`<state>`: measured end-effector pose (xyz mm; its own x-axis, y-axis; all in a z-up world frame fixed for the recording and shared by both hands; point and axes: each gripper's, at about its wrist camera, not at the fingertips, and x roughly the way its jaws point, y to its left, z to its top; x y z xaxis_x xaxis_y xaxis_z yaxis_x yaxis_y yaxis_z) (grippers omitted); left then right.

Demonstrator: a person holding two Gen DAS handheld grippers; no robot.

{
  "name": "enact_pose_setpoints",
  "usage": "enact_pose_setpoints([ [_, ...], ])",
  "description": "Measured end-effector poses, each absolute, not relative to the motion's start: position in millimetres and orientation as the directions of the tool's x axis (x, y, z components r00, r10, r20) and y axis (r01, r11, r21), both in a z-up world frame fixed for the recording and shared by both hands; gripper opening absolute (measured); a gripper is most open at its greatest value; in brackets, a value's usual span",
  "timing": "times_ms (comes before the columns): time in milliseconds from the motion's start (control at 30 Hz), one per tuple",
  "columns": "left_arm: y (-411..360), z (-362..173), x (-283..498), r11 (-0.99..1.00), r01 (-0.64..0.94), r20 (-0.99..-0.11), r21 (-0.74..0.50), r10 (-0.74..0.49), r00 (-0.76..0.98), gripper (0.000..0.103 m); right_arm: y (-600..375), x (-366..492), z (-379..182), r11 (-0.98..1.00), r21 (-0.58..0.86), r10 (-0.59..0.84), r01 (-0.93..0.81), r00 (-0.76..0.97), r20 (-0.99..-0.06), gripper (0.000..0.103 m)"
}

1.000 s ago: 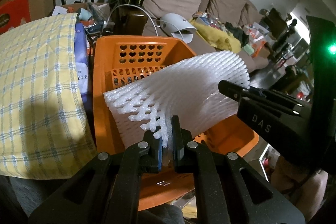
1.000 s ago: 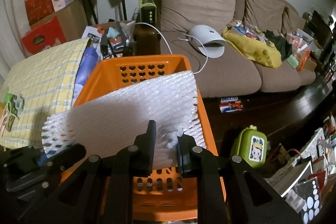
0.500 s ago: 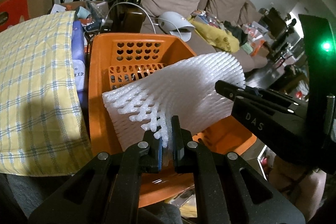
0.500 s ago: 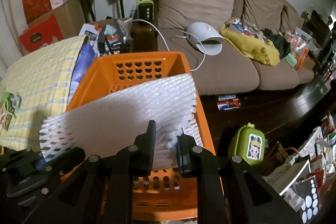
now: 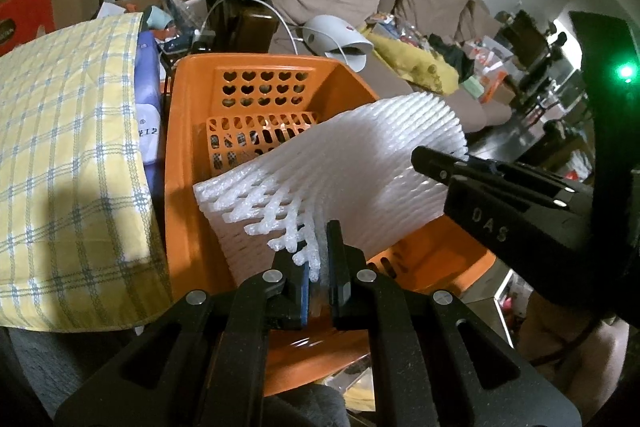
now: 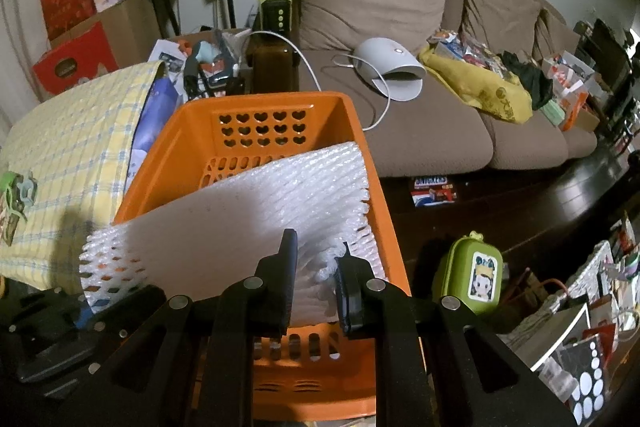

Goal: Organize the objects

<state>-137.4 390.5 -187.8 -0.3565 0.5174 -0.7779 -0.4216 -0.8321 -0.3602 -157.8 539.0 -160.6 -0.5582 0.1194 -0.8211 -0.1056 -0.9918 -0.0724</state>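
Over orange basket (image 6: pixel 362 155), white foam net (image 6: pixel 256 211) lengthwise between both jaws

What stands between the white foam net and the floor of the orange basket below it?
Nothing visible does. Both the left gripper and the right gripper hold the foam net over the orange basket; the floor that shows under it looks bare, though the net hides most of it.

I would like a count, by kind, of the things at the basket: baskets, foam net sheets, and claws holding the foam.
Orange basket: 1
White foam net sheet: 1
Claws shut on the foam, left claw and right claw: 2
Total: 4
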Motion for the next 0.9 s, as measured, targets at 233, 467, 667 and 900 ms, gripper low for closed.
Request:
enact_pose_setpoints([
  [233, 391, -188, -138, -0.831, -0.423, -0.779, -0.361, 0.518, -0.352, 0.006, 536, -159, -164, -0.993, -0.079, 0.117, -0.093, -0.547, -0.829, 0.015],
  [467, 391, -190, -139, -0.835, -0.418, -0.784, -0.358, 0.512, -0.351, 0.006, 535, -160, -168, -0.992, -0.087, 0.120, -0.087, -0.532, -0.838, 0.015],
  [667, 390, -197, -139, -0.838, -0.414, -0.791, -0.355, 0.505, -0.344, 0.006, 534, -161, -172, -0.993, -0.092, 0.120, -0.080, -0.515, -0.849, 0.015],
  [900, 391, -197, -139, -0.837, -0.414, -0.792, -0.356, 0.506, -0.342, 0.006, 530, -162, -177, -0.993, -0.102, 0.120, -0.064, -0.502, -0.856, 0.016],
])
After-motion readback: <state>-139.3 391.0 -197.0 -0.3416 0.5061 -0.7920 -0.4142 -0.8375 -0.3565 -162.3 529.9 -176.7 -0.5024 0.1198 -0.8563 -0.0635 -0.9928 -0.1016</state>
